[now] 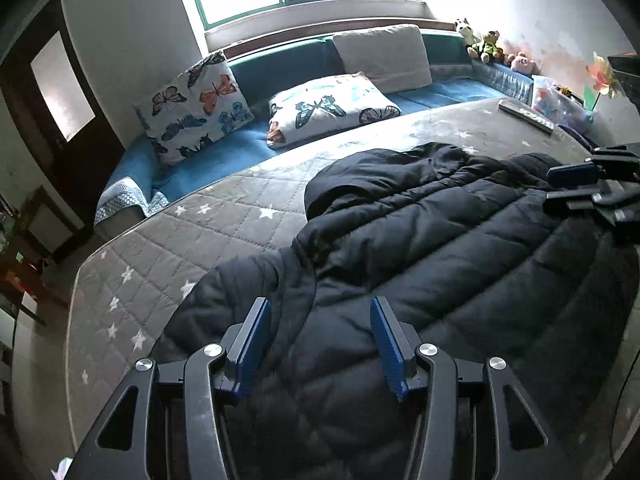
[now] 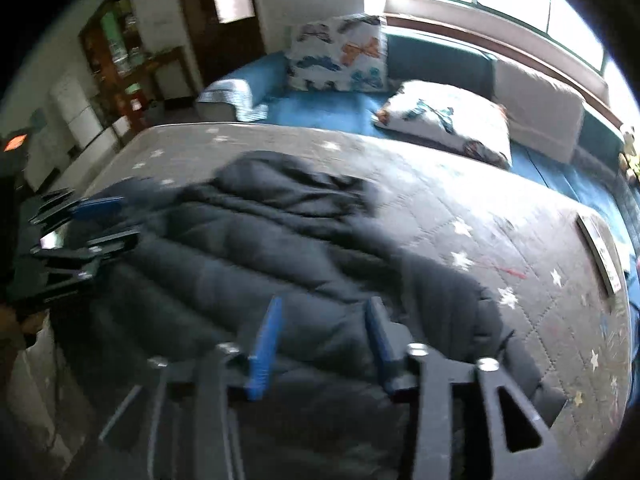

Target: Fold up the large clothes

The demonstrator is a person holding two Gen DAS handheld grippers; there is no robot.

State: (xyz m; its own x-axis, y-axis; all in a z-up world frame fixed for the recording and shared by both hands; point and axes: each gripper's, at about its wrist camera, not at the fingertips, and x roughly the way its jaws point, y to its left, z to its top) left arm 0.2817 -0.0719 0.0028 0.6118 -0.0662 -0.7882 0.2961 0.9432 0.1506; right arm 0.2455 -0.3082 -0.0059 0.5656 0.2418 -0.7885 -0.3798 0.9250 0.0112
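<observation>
No legible writing is seen. One black puffer jacket (image 1: 432,240) is spread on the grey star-quilted mattress (image 1: 192,240), w/ 2 butterfly pillows (image 1: 196,108) and 1 remote (image 1: 526,116) beyond. Left hand-held gripper (image 1: 320,344) and right hand-held gripper (image 2: 324,344) are held wide apart above the jacket, nothing gripped; right view is blurred.

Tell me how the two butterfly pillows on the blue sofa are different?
The left butterfly pillow stands up, leaning on the sofa back; the right butterfly pillow lies flat on the seat. The standing one shows many butterflies, one bright orange; the flat one shows fewer. Both are white with butterfly prints.
</observation>
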